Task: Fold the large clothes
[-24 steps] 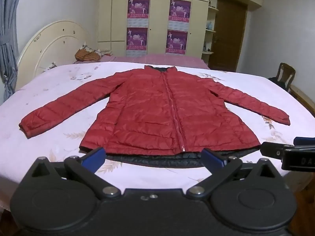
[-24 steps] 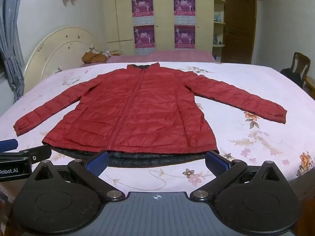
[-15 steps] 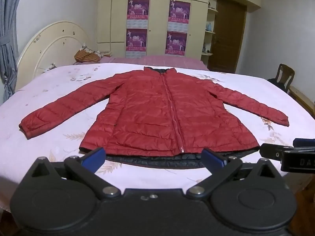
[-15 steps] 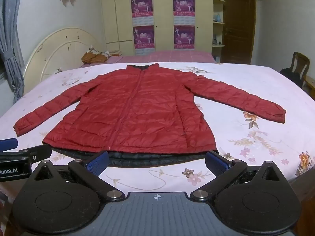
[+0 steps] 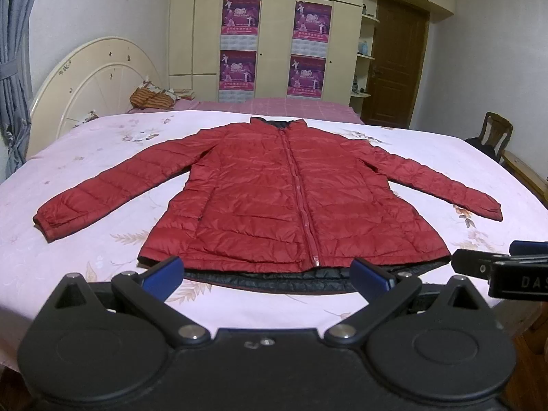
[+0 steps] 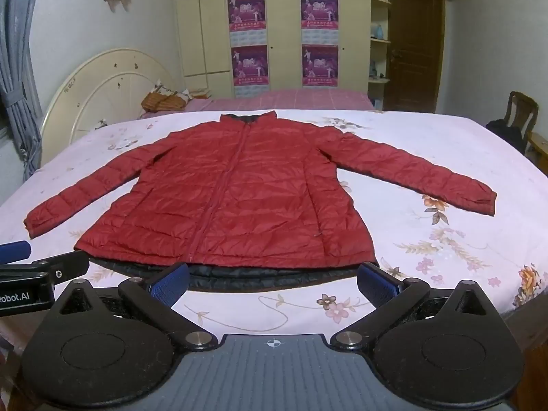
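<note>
Spread flat across a floral bed sheet (image 5: 85,157), zipped and sleeves out, a red jacket (image 5: 274,198) lies untouched while the left gripper (image 5: 265,274) and right gripper (image 6: 274,279) are held wide open short of its hem, so folding is judged not yet begun and a sleeve must be grasped first.

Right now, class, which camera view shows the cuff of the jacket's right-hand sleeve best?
The right wrist view: the cuff lies well inside the frame, its dark edge clear against the floral sheet. The left wrist view shows the same cuff nearer the distorted border.
</note>
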